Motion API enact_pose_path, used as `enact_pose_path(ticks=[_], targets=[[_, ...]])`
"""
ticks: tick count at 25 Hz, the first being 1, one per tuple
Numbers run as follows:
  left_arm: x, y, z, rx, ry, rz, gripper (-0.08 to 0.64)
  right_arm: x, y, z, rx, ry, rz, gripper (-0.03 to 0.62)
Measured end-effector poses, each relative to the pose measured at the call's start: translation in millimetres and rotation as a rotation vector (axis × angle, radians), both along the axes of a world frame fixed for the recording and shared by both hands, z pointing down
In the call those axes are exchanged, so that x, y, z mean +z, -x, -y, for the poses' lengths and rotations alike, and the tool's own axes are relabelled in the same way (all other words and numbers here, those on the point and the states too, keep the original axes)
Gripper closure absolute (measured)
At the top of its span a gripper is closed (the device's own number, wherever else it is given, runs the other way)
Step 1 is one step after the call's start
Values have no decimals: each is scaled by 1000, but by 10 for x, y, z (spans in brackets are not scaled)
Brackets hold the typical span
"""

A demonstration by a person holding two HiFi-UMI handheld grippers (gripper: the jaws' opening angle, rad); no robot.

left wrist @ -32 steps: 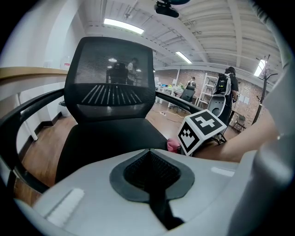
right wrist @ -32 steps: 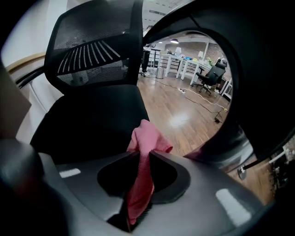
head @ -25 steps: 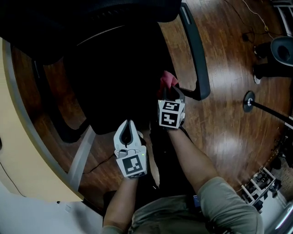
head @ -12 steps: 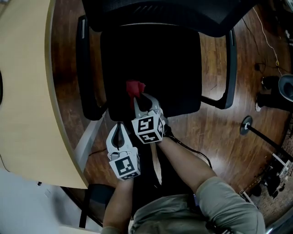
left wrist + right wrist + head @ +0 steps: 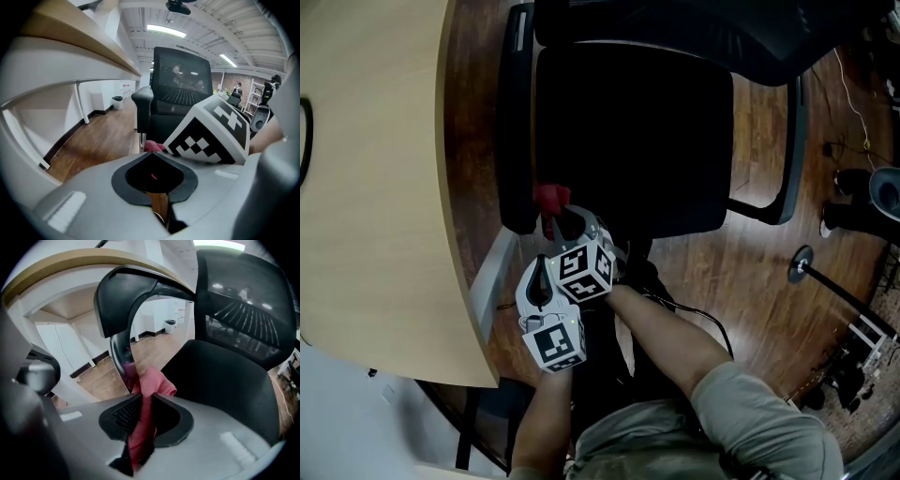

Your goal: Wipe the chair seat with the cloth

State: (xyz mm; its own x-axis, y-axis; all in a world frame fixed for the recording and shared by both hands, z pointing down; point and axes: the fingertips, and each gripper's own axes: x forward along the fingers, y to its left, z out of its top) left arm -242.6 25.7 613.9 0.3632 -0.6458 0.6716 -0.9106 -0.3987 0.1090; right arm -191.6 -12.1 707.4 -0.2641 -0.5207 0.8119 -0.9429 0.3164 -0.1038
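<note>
The small red cloth (image 5: 149, 383) is pinched in the right tongs (image 5: 556, 219), whose pads are closed on its bunched middle; a loose tuft stands out past the tips. In the head view it sits at about 8 o'clock of the black mesh chair seat (image 5: 628, 141), at the near corner where the black curved armrest (image 5: 517, 112) comes down. Whether the cloth touches the seat fabric there I cannot tell. The right gripper view shows it in front of the armrest post, with the seat spreading away toward 3 o'clock.

The left tongs (image 5: 541, 265) sit just beside the right ones, at their 7 o'clock, closed with nothing gripped between the pads. They lie off the seat's front edge, over the brown wooden floor (image 5: 759, 272). The pale wooden worktop (image 5: 375, 187) runs along 9 o'clock of the chair.

By my reading the wiping is under way, with the stroke at the seat's near corner on the armrest side. The next move likely calls for keeping the grip firm, pressing the tuft flat on the mesh, and sweeping toward 3 o'clock across the seat. The armrest post beside the cloth could snag it.
</note>
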Motion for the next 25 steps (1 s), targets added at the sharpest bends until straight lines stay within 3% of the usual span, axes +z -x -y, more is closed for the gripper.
enact_pose_path(ticks=[6, 19, 25], targets=[[22, -249, -3, 50, -15, -4, 555, 64, -386, -133, 76, 26, -28, 532], [-111, -1836, -455, 325, -7, -60, 555, 44, -2615, -934, 503, 83, -138, 534], [-96, -2346, -719, 432, 9, -64, 555, 92, -3462, -1448, 720, 115, -165, 534]])
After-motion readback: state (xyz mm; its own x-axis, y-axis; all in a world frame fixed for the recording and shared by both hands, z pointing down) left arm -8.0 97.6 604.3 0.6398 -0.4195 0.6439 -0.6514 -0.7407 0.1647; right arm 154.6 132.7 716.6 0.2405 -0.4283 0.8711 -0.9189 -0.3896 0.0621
